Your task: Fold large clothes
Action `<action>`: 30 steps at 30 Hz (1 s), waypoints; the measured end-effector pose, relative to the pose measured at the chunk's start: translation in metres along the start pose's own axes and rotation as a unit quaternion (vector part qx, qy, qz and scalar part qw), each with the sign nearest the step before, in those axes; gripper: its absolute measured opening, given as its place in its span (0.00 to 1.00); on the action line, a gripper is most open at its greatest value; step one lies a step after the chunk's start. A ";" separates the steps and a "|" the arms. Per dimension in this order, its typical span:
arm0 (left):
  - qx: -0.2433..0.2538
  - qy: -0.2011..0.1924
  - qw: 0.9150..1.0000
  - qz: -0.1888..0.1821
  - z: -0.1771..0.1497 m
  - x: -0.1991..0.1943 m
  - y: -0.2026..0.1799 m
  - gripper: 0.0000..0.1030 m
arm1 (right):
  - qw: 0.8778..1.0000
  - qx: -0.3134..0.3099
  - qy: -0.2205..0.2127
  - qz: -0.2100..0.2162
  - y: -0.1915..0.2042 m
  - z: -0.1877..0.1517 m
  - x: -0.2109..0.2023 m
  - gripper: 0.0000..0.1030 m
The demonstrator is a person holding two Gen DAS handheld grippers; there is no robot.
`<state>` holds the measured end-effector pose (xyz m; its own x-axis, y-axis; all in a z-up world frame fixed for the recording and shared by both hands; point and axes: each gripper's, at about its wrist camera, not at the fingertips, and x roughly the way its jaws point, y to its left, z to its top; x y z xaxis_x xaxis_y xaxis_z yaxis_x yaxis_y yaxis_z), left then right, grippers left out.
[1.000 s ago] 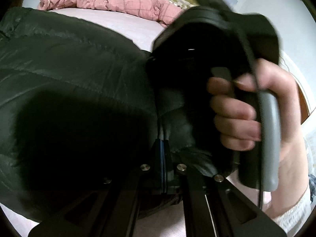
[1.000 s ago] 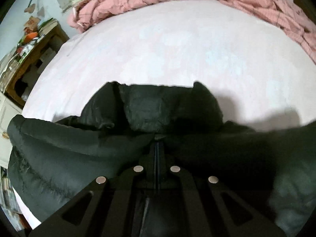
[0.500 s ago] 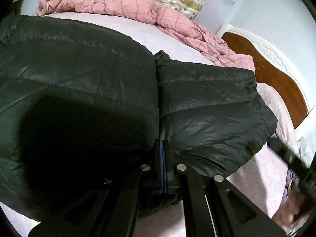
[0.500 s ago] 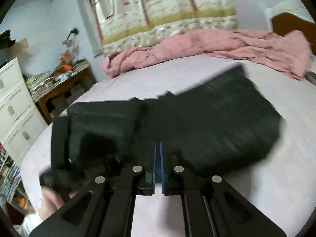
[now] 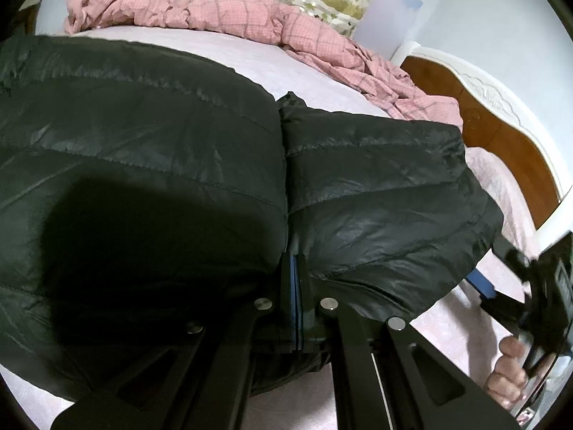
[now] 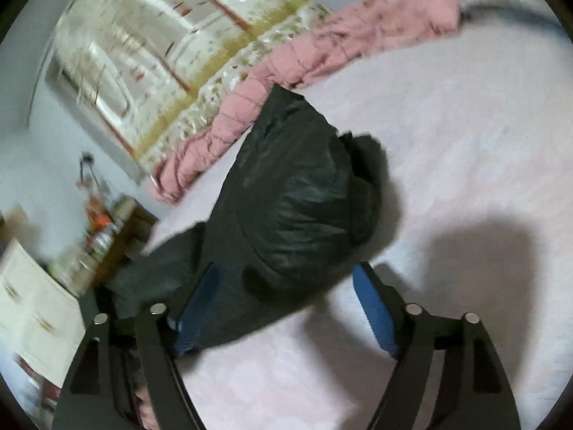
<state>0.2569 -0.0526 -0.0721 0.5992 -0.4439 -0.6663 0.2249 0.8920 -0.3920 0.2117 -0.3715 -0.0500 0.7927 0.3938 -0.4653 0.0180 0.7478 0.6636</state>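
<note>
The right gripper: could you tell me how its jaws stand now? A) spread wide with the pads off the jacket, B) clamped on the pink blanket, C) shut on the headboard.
A: the right gripper shows its blue pads far apart, and the dark jacket lies loose between them, unpinched.

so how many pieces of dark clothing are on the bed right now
1. A single dark green puffer jacket lies on the pale pink sheet, one edge pinched in the left hand-held gripper. The pink checked quilt is bedding. More could lie outside both views.
</note>
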 end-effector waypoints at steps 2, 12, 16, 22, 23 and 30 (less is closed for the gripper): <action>0.001 -0.001 1.000 0.001 0.000 0.000 0.000 0.04 | 0.998 0.069 0.001 0.013 -0.013 -0.001 0.012 0.78; 0.013 -0.015 1.000 0.014 0.000 -0.008 -0.004 0.04 | 0.999 0.041 -0.025 0.003 0.007 0.001 0.031 0.33; 0.025 -0.051 0.998 -0.014 0.003 -0.032 -0.002 0.04 | 0.997 -0.009 -0.062 -0.046 0.021 -0.004 0.014 0.19; -0.037 -0.191 0.980 0.051 0.022 -0.100 0.049 0.30 | 0.986 -0.082 -0.068 -0.130 0.030 0.031 -0.017 0.19; -0.063 -0.191 0.978 0.058 0.025 -0.103 0.064 0.31 | 0.981 -0.098 -0.079 -0.150 0.032 0.040 -0.027 0.19; -0.080 -0.082 0.989 0.097 0.031 -0.081 0.099 0.67 | 0.949 -0.212 -0.100 -0.211 0.068 0.075 -0.062 0.19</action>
<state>0.2543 0.0745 -0.0376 0.7380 -0.2354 -0.6324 -0.0224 0.9281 -0.3716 0.2095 -0.3851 0.0682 0.8699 -0.0668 -0.4888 0.1468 0.9810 0.1272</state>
